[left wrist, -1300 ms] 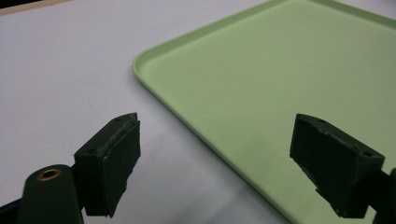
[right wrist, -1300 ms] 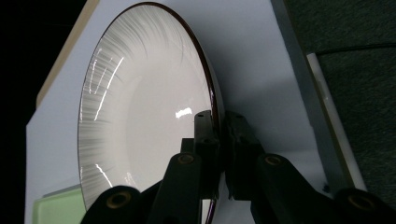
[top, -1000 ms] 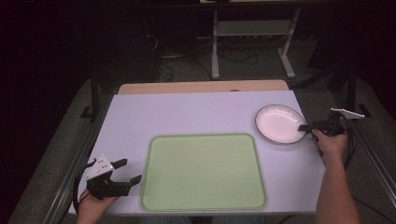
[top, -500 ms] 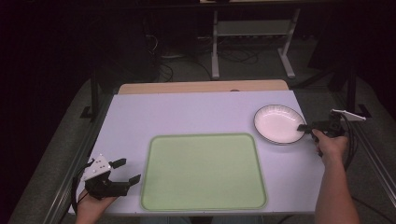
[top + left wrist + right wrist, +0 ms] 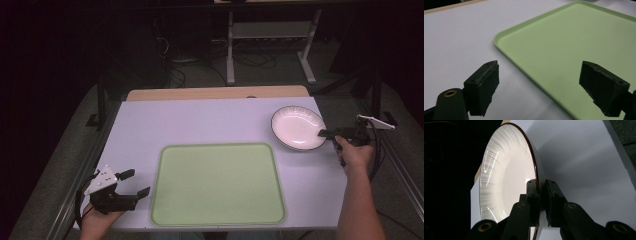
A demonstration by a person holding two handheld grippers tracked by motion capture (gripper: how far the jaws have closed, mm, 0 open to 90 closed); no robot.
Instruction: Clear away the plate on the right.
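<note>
Looking down from the high view, one white plate (image 5: 298,127) with a dark rim sits at the far right of the table (image 5: 200,125), well apart from the single green tray (image 5: 218,184) lying near the front edge. The right tool (image 5: 326,133) reaches in from the plate's right side and pinches its rim, while the left tool (image 5: 136,183) rests at the front left corner, just beside the tray, with its jaws spread and nothing between them.

In the left gripper view, the two black jaws stand wide apart over the table and the tray (image 5: 574,50), whose raised lip curves past the nearer jaw.

In the right gripper view, the plate (image 5: 506,177) appears edge-on with its ribbed inner wall gleaming, and the right tool (image 5: 541,195) is pressed together on the rim, one jaw inside the dish and one beneath it.

The plate looks stiff, glossy and breakable, probably ceramic and fairly weighty for an edge grip. Its glaze may slip, so a firm hold deep on the rim seems the sound place.
</note>
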